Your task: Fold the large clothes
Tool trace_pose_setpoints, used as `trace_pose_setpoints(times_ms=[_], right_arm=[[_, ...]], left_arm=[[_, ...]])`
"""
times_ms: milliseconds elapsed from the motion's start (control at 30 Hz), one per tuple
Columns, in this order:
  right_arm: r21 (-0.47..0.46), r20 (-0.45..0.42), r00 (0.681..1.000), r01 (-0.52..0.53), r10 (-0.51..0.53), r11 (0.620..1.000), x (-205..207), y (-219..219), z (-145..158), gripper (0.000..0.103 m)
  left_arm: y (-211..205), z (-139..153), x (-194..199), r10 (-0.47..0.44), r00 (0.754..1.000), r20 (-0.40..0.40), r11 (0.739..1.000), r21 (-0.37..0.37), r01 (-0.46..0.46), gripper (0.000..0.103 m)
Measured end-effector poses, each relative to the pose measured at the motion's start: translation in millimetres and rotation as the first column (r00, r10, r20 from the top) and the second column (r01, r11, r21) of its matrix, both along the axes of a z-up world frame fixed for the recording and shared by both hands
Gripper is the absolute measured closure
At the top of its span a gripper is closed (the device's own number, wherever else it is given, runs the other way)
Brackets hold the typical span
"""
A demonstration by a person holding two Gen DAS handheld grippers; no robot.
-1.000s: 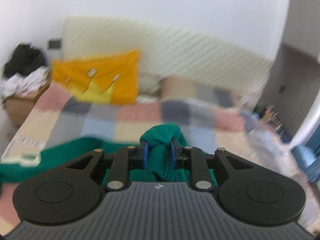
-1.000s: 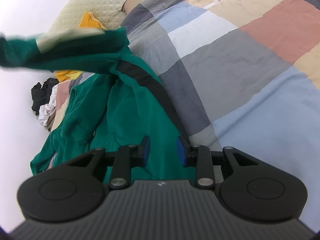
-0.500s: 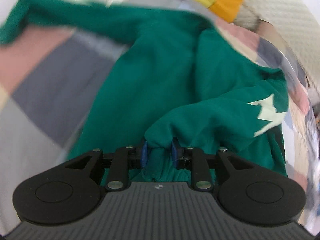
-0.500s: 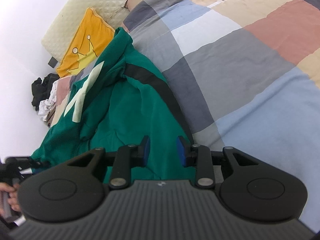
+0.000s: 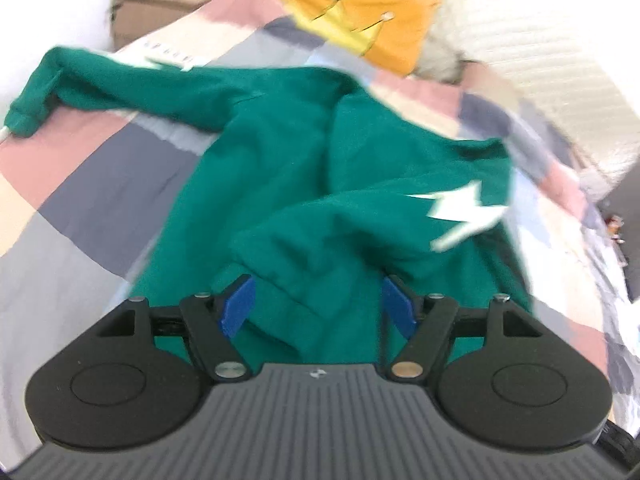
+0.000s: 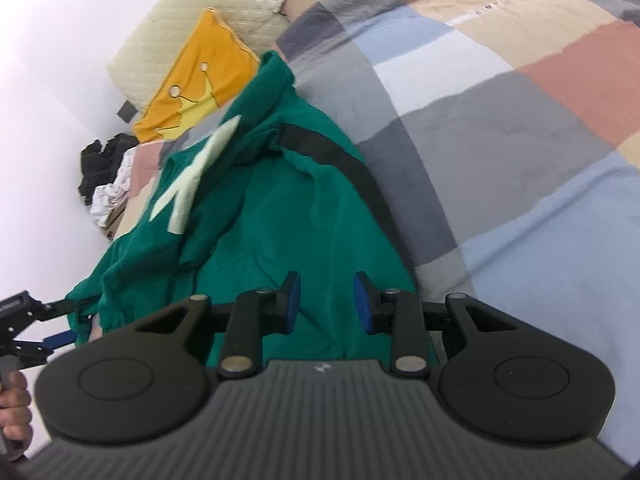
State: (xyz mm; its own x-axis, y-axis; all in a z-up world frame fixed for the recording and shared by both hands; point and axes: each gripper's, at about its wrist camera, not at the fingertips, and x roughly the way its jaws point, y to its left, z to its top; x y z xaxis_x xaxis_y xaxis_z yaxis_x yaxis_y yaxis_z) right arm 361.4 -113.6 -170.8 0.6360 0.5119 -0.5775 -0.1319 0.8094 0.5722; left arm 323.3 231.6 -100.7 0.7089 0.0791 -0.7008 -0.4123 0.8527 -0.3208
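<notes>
A large green sweatshirt point(image 5: 320, 184) lies spread on the patchwork bed cover point(image 5: 80, 184). One sleeve point(image 5: 80, 80) stretches to the left, and a pale mark point(image 5: 460, 212) shows on a folded-over part. My left gripper point(image 5: 318, 304) is low over the hem. Its jaws are opening: the blue pads stand wide apart with green cloth lying loose between them. In the right wrist view the sweatshirt point(image 6: 280, 216) shows a black stripe point(image 6: 340, 160). My right gripper point(image 6: 326, 304) hovers over its near edge, pads apart and gripping nothing. The left gripper point(image 6: 76, 320) shows at the hem's left end.
An orange pillow point(image 5: 360, 20) with a crown print leans on the cream headboard point(image 5: 540, 60). A box piled with clothes point(image 5: 160, 4) stands beside the bed at the back left. A person's hand point(image 6: 14, 412) holds the left gripper. The bed cover point(image 6: 500, 120) extends to the right.
My left gripper came down onto the bed with the green cloth pinched in it, then its jaws spread and let the cloth go. The right gripper has stayed put.
</notes>
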Motion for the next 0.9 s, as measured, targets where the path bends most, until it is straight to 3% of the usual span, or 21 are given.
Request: trace_pose_setpoints(times_ms=[167, 367, 467, 633, 733, 900], right_arm=[[0.010, 0.045, 0.999, -0.020, 0.019, 1.000, -9.0, 3.7, 7.1, 0.070], [0.005, 0.091, 0.995, -0.040, 0.039, 0.999, -24.0, 9.2, 14.2, 0.070], [0.018, 0.081, 0.996, -0.042, 0.040, 0.999, -22.7, 12.8, 14.2, 0.070], [-0.036, 0.049, 0.992, -0.111, 0.113, 0.993, 3.4, 44.5, 18.8, 0.070], [-0.019, 0.021, 0.991, -0.133, 0.133, 0.991, 30.1, 62.9, 20.5, 0.070], [0.071, 0.003, 0.991, -0.130, 0.130, 0.989, 77.9, 90.3, 21.4, 0.070]], left_arm=[[-43.0, -10.2, -14.0, -0.050, 0.998, 0.032, 0.999, 0.008, 0.050, 0.028], [-30.2, -66.9, -17.0, -0.001, 1.000, 0.006, 0.987, -0.161, 0.002, 0.028], [-18.3, -79.6, -16.3, 0.000, 1.000, 0.000, 0.975, -0.222, 0.000, 0.028], [8.1, -92.5, -3.8, 0.025, 1.000, 0.000, 0.944, -0.329, -0.023, 0.028], [15.4, -108.6, 6.3, 0.026, 1.000, -0.017, 0.921, -0.388, -0.031, 0.028], [15.9, -127.3, 21.3, 0.020, 0.999, -0.031, 0.926, -0.375, -0.030, 0.029]])
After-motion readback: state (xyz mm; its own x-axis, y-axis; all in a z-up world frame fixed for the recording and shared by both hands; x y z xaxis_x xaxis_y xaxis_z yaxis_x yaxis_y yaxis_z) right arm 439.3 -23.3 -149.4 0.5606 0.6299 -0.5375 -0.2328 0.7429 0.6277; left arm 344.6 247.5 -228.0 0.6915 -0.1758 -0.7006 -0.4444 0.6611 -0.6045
